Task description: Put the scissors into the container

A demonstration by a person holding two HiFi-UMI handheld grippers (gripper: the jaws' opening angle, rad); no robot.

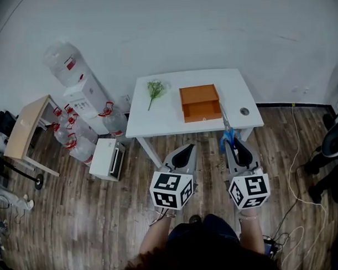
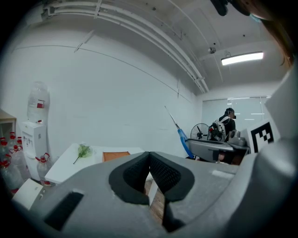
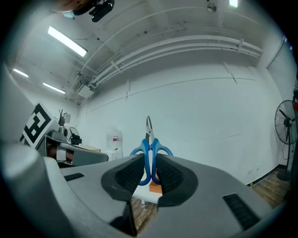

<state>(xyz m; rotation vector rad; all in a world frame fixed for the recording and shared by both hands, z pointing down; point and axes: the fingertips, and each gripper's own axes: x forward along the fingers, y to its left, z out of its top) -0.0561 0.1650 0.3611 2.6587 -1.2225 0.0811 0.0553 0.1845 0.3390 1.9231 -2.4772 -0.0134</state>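
My right gripper [image 1: 236, 146] is shut on the blue handles of the scissors [image 1: 227, 135], held in front of the white table [image 1: 157, 118] with the steel blades pointing toward it. In the right gripper view the scissors [image 3: 149, 146] stand upright between the closed pads, and the gripper [image 3: 150, 163] sits above a glimpse of the orange container [image 3: 155, 188]. The orange container [image 1: 200, 102] is an open box on the middle of the table. My left gripper [image 1: 182, 152] hangs beside the right one, shut and holding nothing [image 2: 149, 158]. The left gripper view shows the container [image 2: 115, 155] and the scissors [image 2: 183, 139].
A green plant sprig [image 1: 154, 89] lies at the table's left side, and a small round cap [image 1: 244, 111] sits at its right. A water dispenser with several bottles [image 1: 82, 101], a white box [image 1: 107, 158] and a wooden side table [image 1: 25, 128] stand at the left. Cables [image 1: 295, 171] trail on the floor at the right.
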